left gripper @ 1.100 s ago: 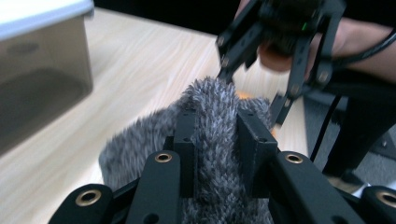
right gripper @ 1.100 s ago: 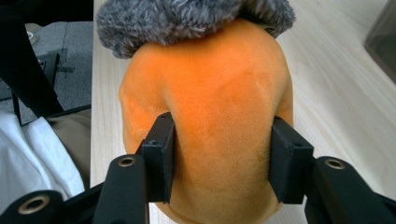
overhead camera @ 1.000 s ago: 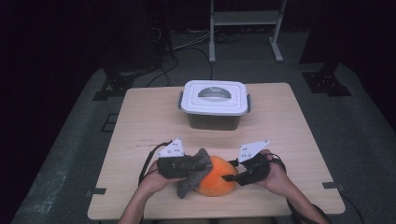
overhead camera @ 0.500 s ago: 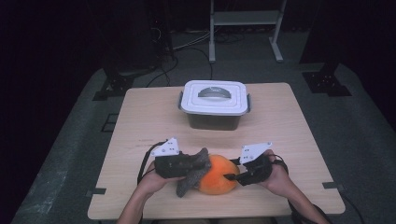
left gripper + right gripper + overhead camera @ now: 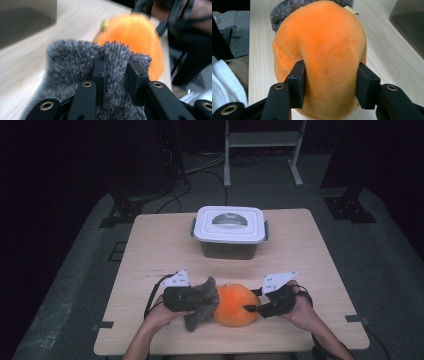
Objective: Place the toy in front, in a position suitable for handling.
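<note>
Pale wood table [image 5: 160, 245] under you, dark floor all round: your left gripper [image 5: 197, 297] lies level near the front edge, jaws clamped on the grey fur [image 5: 75, 65] of the plush [image 5: 235, 305]. Your right gripper [image 5: 250, 309] comes in level from the other side, its pads pressed into the orange body. Both forearms enter from the front edge. A yellow tag [image 5: 351, 9] on the plush is too small to read. Farther back stands a lidded box [image 5: 230, 231]
</note>
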Demonstrator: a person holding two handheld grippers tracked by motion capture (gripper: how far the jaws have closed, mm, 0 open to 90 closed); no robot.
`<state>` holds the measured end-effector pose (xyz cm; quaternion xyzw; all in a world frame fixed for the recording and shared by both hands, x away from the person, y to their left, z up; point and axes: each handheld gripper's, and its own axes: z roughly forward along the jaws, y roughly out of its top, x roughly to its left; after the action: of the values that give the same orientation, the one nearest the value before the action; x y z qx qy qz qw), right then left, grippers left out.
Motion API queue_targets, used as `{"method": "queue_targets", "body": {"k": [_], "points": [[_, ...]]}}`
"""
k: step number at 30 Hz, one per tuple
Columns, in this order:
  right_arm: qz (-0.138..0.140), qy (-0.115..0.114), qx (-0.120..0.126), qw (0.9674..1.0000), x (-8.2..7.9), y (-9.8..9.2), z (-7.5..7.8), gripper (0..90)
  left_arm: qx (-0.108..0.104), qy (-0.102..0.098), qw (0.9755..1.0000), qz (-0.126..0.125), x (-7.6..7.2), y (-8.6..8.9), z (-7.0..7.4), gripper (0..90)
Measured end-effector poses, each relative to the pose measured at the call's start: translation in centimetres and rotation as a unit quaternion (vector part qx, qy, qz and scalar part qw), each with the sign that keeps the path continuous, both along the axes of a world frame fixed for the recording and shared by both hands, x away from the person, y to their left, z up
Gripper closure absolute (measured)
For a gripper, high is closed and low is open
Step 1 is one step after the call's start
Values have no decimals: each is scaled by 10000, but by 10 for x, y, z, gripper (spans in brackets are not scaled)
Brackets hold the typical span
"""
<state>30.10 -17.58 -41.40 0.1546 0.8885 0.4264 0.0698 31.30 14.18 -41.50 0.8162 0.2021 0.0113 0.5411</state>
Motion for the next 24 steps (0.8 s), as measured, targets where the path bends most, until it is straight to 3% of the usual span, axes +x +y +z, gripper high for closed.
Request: {"method": "queue_targets", "body": {"k": [2, 4, 6, 9, 15, 18, 20, 22, 24], "points": [[75, -99, -23, 9999, -2, 4, 1, 474, -169, -102, 9998, -17, -2, -5, 8, 706], [120, -175, -41, 9998, -5, 8, 2, 449, -90, -215, 9997, -67, -5, -10, 11, 702], [144, -149, -59, 9998, -6, 9, 2, 402, 48, -206, 9997, -139, -6, -12, 8, 703], [166, 209, -10, 9996, -1, 6, 1, 304, 229, -196, 9992, -276, -8, -12, 5, 706], [234, 653, 204, 9974, 8, -1, -2, 236, 496, 37, 9973, -541, -9, -6, 0, 703], [217, 893, 325, 9952, 14, -3, -7, 235, 522, 26, 9974, -494, -9, -7, 0, 702], [180, 1066, 323, 9936, 16, -2, -9, 332, 547, -49, 9976, -428, -8, -10, 3, 703], [93, 776, 189, 9968, 12, 0, -4, 450, 484, -138, 9982, -313, -8, -11, 9, 704], [13, 422, 128, 9990, 5, 4, 4, 482, 424, -310, 9984, -215, -10, -13, 18, 704]]}}
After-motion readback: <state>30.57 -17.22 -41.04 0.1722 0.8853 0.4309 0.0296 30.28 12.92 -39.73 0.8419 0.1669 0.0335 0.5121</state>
